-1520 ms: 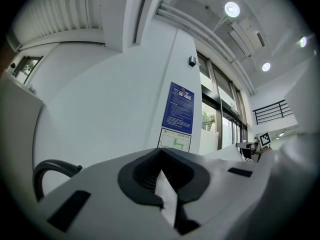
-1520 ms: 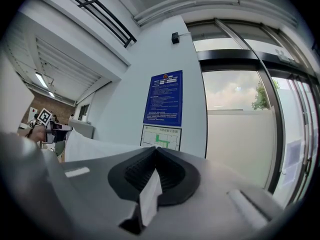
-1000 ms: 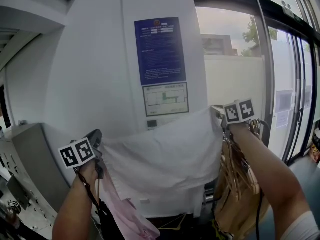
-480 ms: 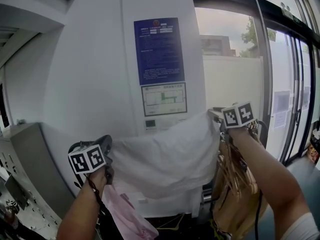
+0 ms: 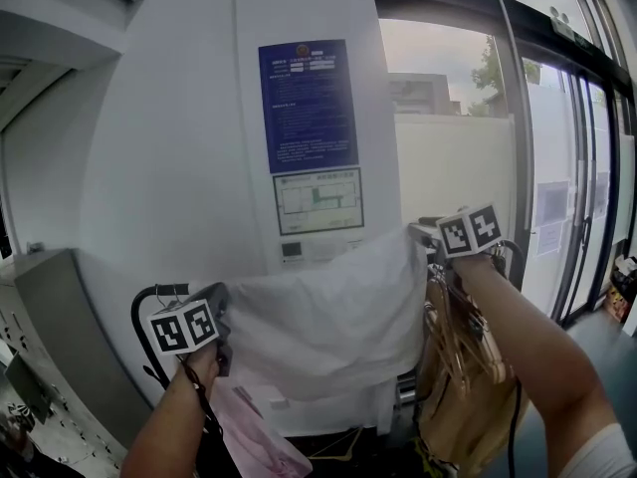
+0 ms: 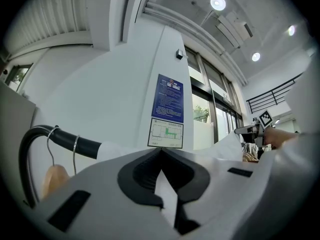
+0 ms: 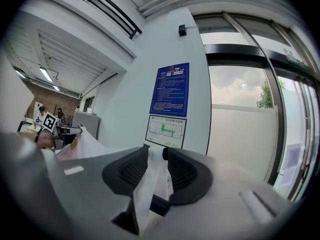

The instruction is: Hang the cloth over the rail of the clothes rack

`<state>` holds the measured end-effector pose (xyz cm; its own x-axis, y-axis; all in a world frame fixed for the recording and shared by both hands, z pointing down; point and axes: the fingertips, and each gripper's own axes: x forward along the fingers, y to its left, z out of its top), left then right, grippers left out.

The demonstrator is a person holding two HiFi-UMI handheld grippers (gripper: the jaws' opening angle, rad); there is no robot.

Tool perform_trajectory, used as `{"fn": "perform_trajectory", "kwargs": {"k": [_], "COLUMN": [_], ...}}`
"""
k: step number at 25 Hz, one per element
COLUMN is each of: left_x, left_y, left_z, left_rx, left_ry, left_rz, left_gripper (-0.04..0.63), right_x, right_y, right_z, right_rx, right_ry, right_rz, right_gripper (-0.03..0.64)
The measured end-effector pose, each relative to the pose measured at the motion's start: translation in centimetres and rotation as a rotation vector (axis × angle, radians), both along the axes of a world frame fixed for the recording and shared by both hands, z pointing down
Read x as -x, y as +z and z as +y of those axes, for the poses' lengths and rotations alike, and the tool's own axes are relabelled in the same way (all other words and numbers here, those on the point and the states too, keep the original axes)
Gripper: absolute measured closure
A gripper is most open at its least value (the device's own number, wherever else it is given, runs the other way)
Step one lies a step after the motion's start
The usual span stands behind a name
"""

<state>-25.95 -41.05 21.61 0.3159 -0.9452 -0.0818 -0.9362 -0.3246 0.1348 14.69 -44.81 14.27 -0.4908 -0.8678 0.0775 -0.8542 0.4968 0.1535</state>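
Note:
A white cloth point(image 5: 328, 317) hangs spread between my two grippers, in front of the white wall. My left gripper point(image 5: 221, 312) is shut on its left corner, close to the black curved end of the rack's rail point(image 5: 149, 297). In the left gripper view the jaws meet at the tips point(image 6: 161, 151), pinching the cloth point(image 6: 167, 204), with the rail point(image 6: 75, 145) just to the left. My right gripper point(image 5: 423, 235) holds up the right corner. Its jaws point(image 7: 159, 156) are opening, and a strip of cloth point(image 7: 145, 189) still lies loosely between them.
Wooden hangers point(image 5: 458, 357) hang bunched below my right arm. A pink garment point(image 5: 259, 436) hangs beneath my left arm. A blue notice point(image 5: 309, 103) and a floor plan are on the wall behind. Glass doors point(image 5: 567, 167) stand to the right.
My left gripper has dropped a little and shifted right with its cloth corner, and the rail's curved end now shows beside it. The right gripper has stayed at about the same height.

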Motion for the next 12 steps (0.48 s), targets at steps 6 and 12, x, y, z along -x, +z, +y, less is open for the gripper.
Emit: {"fn": "perform_trajectory", "kwargs": {"k": [6, 12], "left_x": [0.0, 0.2], "left_y": [0.2, 0.8], "left_z": [0.0, 0.6], "left_rx": [-0.003, -0.033], "left_ry": [0.003, 0.004], "left_rz": [0.013, 0.052], "left_gripper": [0.586, 0.586], "right_x": [-1.3, 1.2], "right_y": [-1.4, 1.7], "right_z": [0.7, 2.9], "right_rx": [-0.045, -0.045], "right_ry": [0.038, -0.022], "right_rz": [-0.022, -0.072], "right_gripper": [0.500, 0.502]}}
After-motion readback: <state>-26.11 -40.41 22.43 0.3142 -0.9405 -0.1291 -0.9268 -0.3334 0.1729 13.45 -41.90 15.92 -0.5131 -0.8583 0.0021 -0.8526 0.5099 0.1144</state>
